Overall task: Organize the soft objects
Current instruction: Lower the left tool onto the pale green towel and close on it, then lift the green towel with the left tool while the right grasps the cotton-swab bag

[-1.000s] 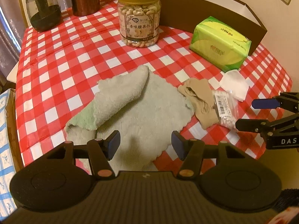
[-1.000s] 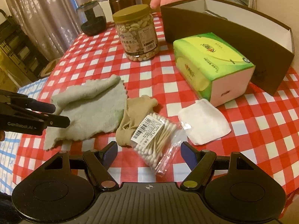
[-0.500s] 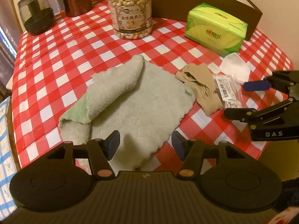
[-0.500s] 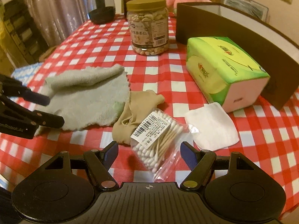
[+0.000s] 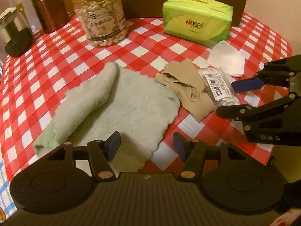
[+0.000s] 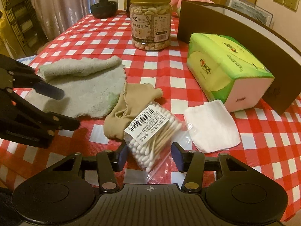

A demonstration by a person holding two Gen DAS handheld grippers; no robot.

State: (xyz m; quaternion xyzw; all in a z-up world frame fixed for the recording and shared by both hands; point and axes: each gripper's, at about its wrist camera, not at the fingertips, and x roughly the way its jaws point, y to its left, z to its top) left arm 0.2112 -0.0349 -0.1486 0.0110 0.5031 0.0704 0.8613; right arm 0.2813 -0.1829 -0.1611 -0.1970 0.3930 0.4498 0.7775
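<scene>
1. Closing right now: right gripper (image 6: 149, 157), with the near end of the bag of cotton swabs (image 6: 153, 137) between its pads; no firm pressing on the plastic visible yet, so nothing held.
2. Open and empty: left gripper (image 5: 146, 144), hanging over the near edge of the pale green towel (image 5: 120, 109), pads not touching the cloth.
3. Deciding relation, judged from the right wrist view: bag dead ahead at 12 o'clock of the right gripper, long axis slanting from the near end toward 1 o'clock, so crossing the jaw line at a slight angle rather than squarely.
4. Nearer hand for the bag: the right one, clearly; seen from the left wrist view, bag well off at 2 o'clock with the beige stocking (image 5: 188, 92) in between.
5. Bag resting partly on that stocking, far left edge overlapping it; white cotton pad (image 6: 212, 126) just beside at 2 o'clock, touching or nearly so, hard to tell.
6. Towel at 10 o'clock from the right gripper, far edge rolled over onto itself, right corner touching the stocking.
7. Further back on the checked tablecloth (image 6: 105, 43): green tissue pack (image 6: 225, 66) at 1 o'clock against the brown box (image 6: 244, 37), nut jar (image 6: 150, 24) at 12.
8. Likely risk: slippery plastic, or snagging stocking fabric along with the bag.
</scene>
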